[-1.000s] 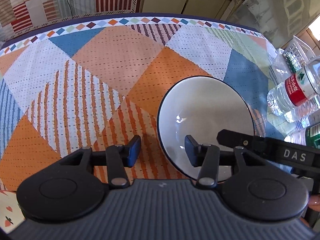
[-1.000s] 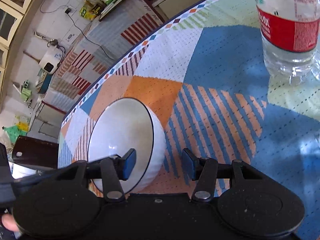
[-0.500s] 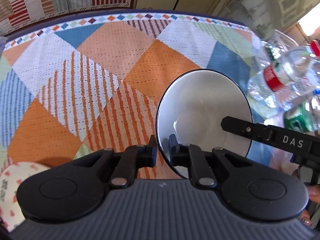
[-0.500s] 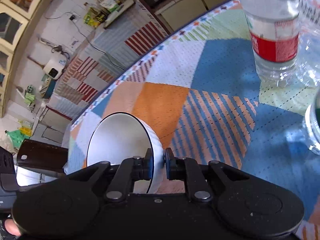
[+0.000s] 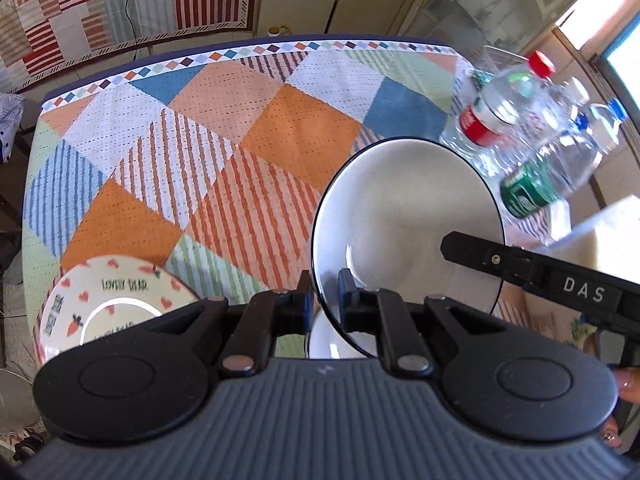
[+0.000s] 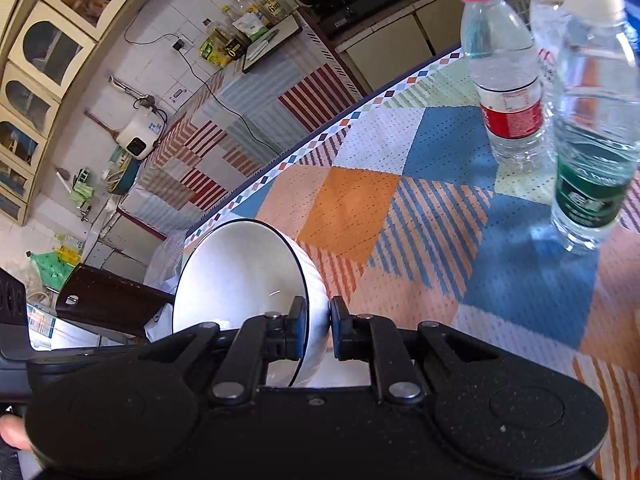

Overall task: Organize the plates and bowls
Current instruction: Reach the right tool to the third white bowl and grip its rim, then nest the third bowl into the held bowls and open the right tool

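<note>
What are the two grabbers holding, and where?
Both hold one white bowl by its dark rim: the left gripper pinches one side, the right gripper the opposite side.

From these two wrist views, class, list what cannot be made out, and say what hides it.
- Left wrist view: the near part of the heart-patterned plate is covered by the left claw body.
- Left wrist view: a second white dish under the white bowl shows only a sliver.
- Left wrist view: the bottles are motion-blurred; labels unreadable.
- Right wrist view: the bowl's base is hidden behind the right claw.
</note>
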Demonstrator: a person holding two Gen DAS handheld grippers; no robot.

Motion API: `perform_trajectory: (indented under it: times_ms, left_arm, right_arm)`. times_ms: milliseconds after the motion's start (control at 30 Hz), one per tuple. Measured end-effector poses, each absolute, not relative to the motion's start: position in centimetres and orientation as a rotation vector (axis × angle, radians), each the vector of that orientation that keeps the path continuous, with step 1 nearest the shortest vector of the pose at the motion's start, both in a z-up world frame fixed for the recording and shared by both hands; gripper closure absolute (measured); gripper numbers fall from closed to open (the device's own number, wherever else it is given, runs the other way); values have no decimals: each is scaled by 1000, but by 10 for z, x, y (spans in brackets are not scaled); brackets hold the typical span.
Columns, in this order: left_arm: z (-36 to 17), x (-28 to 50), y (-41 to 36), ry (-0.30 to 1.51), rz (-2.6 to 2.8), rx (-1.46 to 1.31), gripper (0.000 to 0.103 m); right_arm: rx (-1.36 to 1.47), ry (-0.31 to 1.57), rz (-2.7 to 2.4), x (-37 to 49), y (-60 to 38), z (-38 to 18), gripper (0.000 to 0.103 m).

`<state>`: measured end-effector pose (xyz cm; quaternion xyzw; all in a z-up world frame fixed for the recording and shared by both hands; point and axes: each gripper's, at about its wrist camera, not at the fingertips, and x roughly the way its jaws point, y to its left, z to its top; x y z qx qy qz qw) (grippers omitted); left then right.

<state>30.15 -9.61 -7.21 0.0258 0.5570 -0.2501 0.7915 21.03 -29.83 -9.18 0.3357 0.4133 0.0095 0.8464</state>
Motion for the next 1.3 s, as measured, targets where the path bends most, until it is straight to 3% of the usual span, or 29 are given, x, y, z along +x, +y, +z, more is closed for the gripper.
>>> perform_trajectory:
  times_ms: [433, 1033, 1300]
  left_arm:
    - [-61, 253, -79, 1231, -579, 66, 91]
    - [-119, 237, -98, 1289, -553, 215, 88]
    - [-133, 243, -109, 1317, -553, 253, 81]
  right_arm:
    - [571, 800, 16, 152, -268, -69, 87]
    - [415, 736, -39, 125, -239, -131, 88]
    - [156, 732, -92, 127, -213, -136, 90]
